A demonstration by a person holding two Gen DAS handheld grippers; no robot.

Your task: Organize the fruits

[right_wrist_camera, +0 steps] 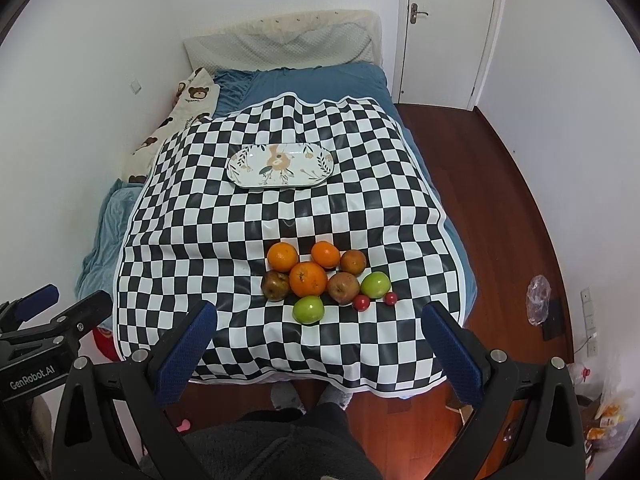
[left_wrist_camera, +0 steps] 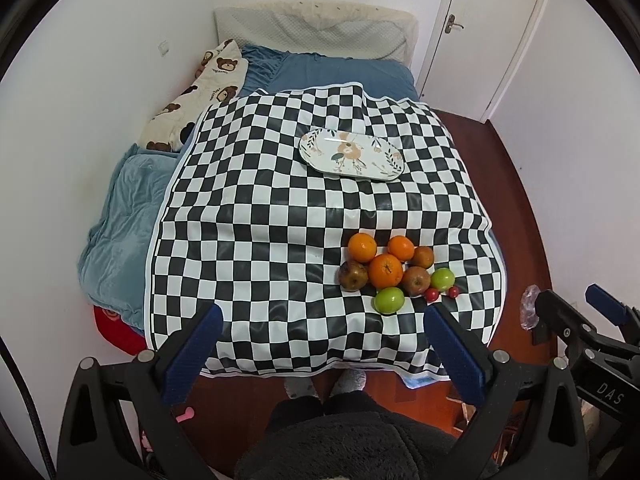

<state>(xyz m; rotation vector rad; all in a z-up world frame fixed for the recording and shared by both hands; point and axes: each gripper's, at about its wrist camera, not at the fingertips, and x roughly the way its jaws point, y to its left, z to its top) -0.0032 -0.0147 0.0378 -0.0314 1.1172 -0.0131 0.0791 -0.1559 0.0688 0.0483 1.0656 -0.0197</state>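
Note:
A pile of fruit lies near the front of a black-and-white checkered cloth point(left_wrist_camera: 260, 200) point(right_wrist_camera: 224, 232): three oranges point(left_wrist_camera: 385, 270) point(right_wrist_camera: 307, 279), brownish-red apples point(left_wrist_camera: 416, 280) point(right_wrist_camera: 343, 288), two green apples point(left_wrist_camera: 389, 300) point(right_wrist_camera: 308, 309) and two small red fruits point(left_wrist_camera: 432, 295) point(right_wrist_camera: 361, 303). An empty oval floral plate point(left_wrist_camera: 351, 154) point(right_wrist_camera: 281, 165) sits farther back on the cloth. My left gripper point(left_wrist_camera: 320, 322) is open and empty, high above the cloth's front edge. My right gripper point(right_wrist_camera: 318, 318) is open and empty, also high above the front edge.
The cloth covers a bed with blue bedding point(left_wrist_camera: 120, 200), a bear-print pillow point(left_wrist_camera: 200, 92) and a headboard against the far wall. Red wooden floor point(right_wrist_camera: 500, 200) runs along the right, with a white door point(right_wrist_camera: 444, 32) behind. The person's legs and feet point(right_wrist_camera: 288, 396) are below.

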